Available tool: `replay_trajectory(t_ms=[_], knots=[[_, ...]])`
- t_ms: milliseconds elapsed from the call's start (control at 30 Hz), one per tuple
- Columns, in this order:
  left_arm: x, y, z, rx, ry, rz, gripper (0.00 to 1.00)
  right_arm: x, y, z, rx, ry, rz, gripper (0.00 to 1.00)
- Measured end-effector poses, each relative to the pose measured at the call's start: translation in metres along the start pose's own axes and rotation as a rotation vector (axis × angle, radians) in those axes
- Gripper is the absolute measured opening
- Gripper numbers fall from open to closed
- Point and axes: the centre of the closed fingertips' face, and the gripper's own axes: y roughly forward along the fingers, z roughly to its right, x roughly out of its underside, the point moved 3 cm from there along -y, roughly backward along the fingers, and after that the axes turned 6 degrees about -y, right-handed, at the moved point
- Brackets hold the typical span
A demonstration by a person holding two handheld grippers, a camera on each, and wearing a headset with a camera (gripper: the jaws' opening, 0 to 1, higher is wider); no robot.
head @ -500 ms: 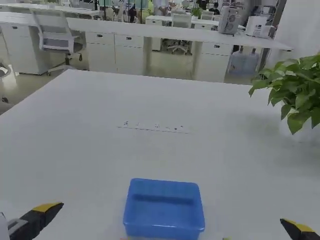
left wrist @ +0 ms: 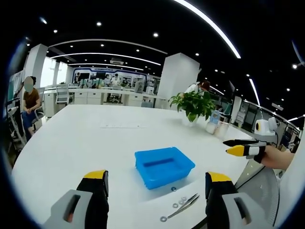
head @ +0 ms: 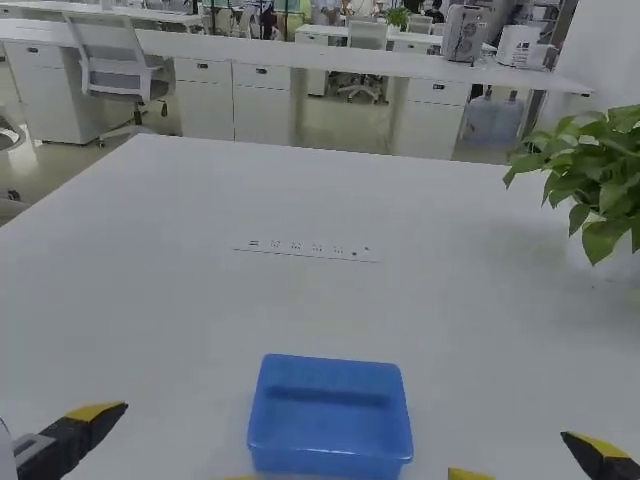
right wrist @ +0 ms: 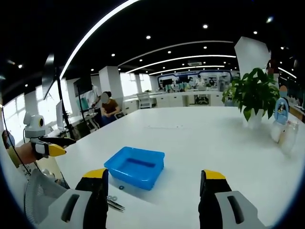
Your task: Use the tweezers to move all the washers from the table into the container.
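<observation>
Lying at the empty container's (left wrist: 164, 164) 6 o'clock, washers (left wrist: 177, 204) and tweezers (left wrist: 190, 201) sit untouched; left gripper (left wrist: 156, 175) and right gripper (right wrist: 155, 174) gape.

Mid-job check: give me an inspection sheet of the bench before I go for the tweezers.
Surface: white table, with a flush socket strip mid-table.
Job's things: blue container near the front edge; tweezers and washers lie on the table just in front of it.
Clutter: plant at the right edge, with bottles beside it.
Grippers: left gripper and right gripper both open, holding nothing, one on either side of the container.
Cables: nothing seen.
Surroundings: open office with desks, a chair and a seated person.
</observation>
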Motion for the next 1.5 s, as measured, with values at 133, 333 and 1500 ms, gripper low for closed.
replay_trajectory(t_ms=[133,333,1500], knots=[[0.0,0.001,0.002,0.005,0.001,-0.002,0.85,0.0,-0.001,0.001,0.003,0.001,0.002,0.77],[0.0,0.007,0.005,0.026,0.016,-0.018,0.84,0.004,-0.009,0.006,0.031,0.018,0.006,0.77],[0.01,-0.007,-0.004,-0.02,0.038,-0.028,0.77,0.009,0.002,-0.009,-0.053,-0.014,-0.03,0.71]])
